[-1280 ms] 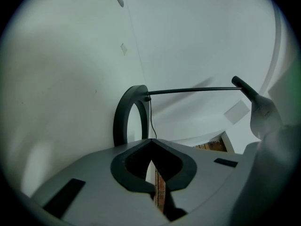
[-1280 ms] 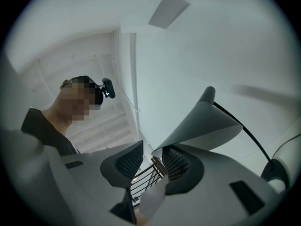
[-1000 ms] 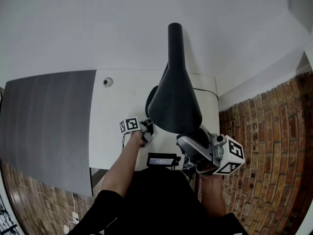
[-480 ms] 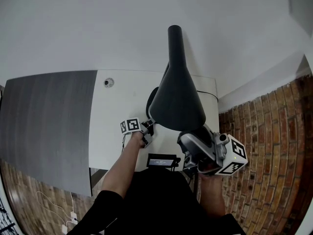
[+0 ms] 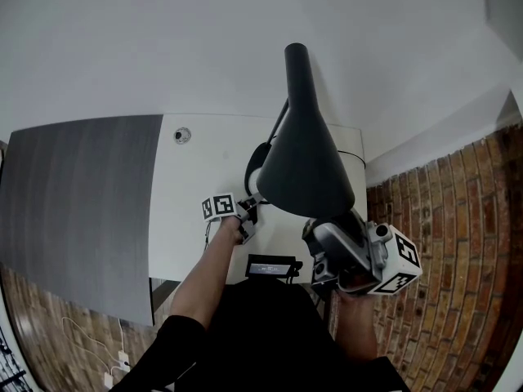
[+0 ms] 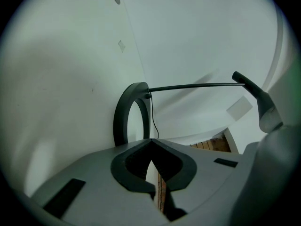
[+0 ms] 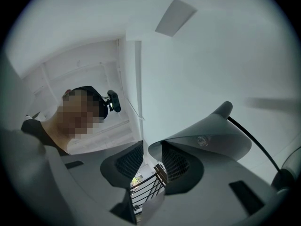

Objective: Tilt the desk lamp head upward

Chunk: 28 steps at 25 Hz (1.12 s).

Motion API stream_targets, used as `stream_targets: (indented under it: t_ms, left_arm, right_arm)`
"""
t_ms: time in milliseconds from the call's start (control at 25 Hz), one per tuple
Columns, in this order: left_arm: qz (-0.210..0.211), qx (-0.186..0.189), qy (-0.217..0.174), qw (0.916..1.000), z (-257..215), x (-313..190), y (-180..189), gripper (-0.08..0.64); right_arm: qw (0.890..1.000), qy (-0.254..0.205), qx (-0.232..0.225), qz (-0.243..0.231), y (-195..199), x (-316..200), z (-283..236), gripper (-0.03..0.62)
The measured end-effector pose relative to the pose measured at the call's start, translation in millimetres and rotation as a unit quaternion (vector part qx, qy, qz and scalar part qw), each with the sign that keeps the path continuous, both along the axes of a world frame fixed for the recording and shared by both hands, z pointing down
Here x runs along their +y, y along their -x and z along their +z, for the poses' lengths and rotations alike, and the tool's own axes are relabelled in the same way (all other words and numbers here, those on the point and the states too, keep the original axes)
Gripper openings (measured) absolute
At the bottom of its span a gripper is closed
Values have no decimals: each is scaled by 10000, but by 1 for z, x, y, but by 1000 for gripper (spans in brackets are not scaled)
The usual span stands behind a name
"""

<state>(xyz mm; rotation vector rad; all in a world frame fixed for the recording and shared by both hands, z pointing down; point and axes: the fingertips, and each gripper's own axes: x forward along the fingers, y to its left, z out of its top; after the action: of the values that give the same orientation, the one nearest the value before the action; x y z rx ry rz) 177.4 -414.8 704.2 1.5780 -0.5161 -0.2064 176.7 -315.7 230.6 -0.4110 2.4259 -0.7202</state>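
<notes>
White desk [image 5: 196, 219]: lamp [image 5: 304, 158] with ring base [image 6: 126, 114] near the far edge, black cone head over the right half. Right gripper [image 7: 147, 149]: jaws slightly apart, the head's rim lying at the right jaw's tip. Left gripper [image 6: 150, 142]: jaws together, empty, just before the ring base.

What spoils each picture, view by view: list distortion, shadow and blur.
Head view: fisheye bows the table edges, and the lamp head is a dark, detail-poor mass. Left gripper view: black round vignette, soft shadow across the table. Right gripper view: same vignette, plus a mosaic patch.
</notes>
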Motion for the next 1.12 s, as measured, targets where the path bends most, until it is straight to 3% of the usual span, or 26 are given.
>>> stream_targets:
  t_ms: [720,1120]
  left_arm:
    - [48,-61,52,10000,0,2,0,9]
    - [103,-100,82,9999,2,2,0,9]
  right_arm:
    - [9998,56,-195,-27,-1,-8,-22,129]
    - [10000,-16,-66,-51,-1,-3,-17,130]
